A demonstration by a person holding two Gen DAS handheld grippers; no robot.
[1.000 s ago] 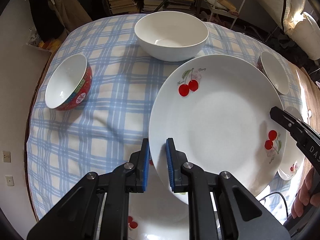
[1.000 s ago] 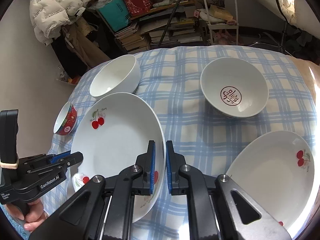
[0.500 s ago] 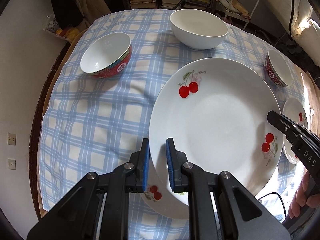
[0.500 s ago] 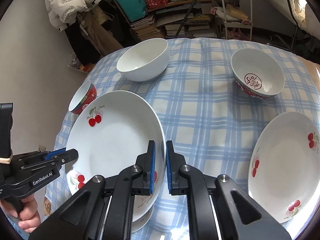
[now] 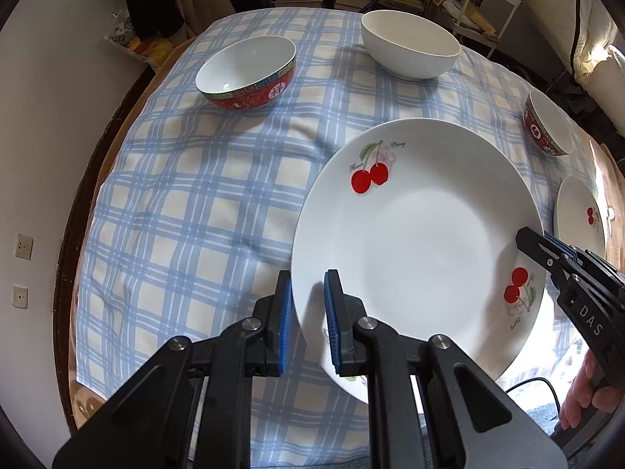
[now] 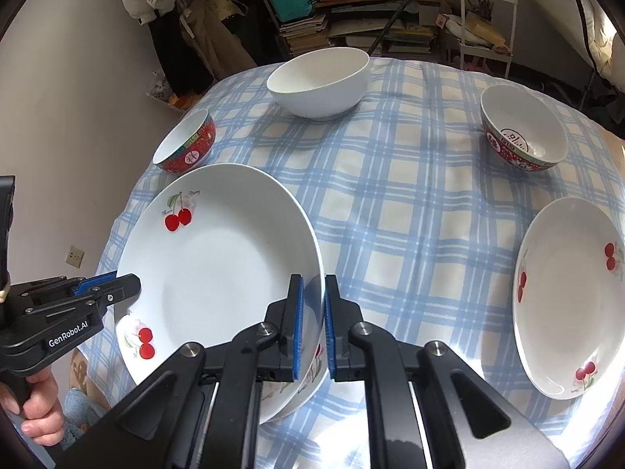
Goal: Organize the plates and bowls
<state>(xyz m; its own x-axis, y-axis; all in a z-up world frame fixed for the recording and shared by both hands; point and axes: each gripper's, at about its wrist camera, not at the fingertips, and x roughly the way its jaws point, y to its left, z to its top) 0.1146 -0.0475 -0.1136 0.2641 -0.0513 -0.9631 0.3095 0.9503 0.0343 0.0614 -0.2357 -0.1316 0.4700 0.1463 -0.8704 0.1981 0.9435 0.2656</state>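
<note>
Both-handed: left gripper and right gripper jaws clenched on opposite rims of cherry plate, above checked worktop.

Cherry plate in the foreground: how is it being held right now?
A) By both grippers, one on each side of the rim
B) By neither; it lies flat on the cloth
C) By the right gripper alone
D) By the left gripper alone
A: the left gripper and the right gripper each clamp opposite sides of the rim of the cherry plate, visible in both wrist views.
</note>
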